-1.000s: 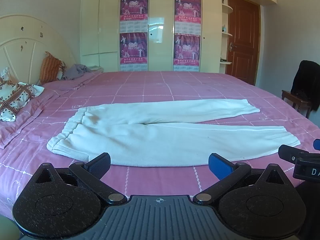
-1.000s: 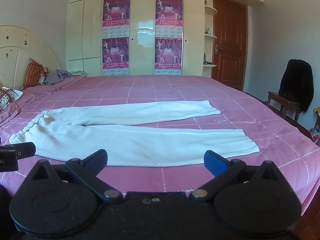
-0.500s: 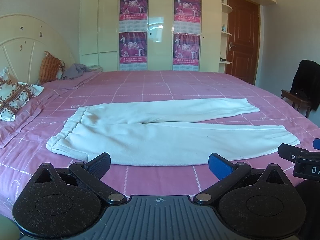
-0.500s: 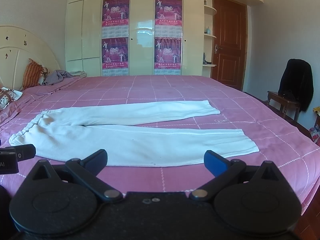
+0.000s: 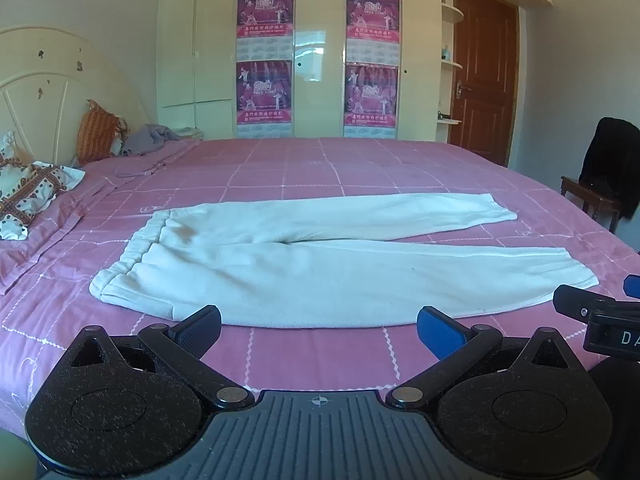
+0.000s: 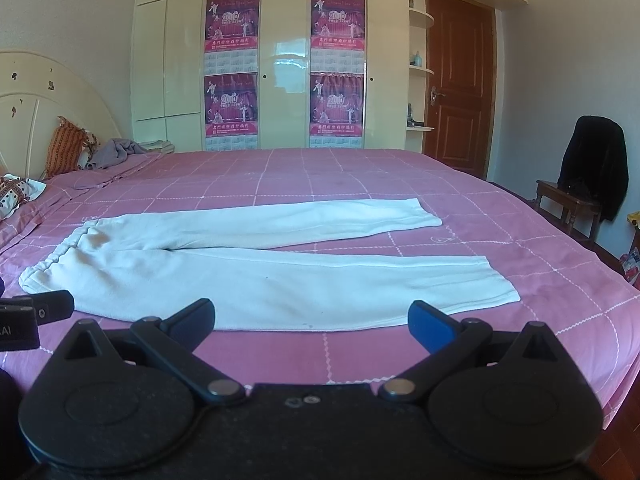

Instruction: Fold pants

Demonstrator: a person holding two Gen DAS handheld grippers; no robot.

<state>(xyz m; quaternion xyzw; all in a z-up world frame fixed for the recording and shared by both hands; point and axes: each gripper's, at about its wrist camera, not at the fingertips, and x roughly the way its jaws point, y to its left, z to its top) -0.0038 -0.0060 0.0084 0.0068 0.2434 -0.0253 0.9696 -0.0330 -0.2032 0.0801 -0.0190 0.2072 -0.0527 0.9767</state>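
White pants [image 5: 304,268] [image 6: 256,280] lie flat on the pink bedspread [image 5: 320,168] [image 6: 360,172], waistband to the left, both legs stretched to the right and slightly apart at the cuffs. My left gripper [image 5: 319,330] hovers open just short of the near leg's edge, close to the waist end. Nothing sits between the fingers of my right gripper [image 6: 310,322], which stands open near the same edge, further toward the cuffs. Each gripper's tip shows at the edge of the other's view.
Pillows [image 5: 32,192] and a grey cloth [image 5: 152,140] lie by the headboard at left. A wardrobe with posters [image 5: 316,56] stands behind the bed. A wooden chair with a dark jacket [image 6: 592,168] is at the right, beside a brown door [image 6: 460,88].
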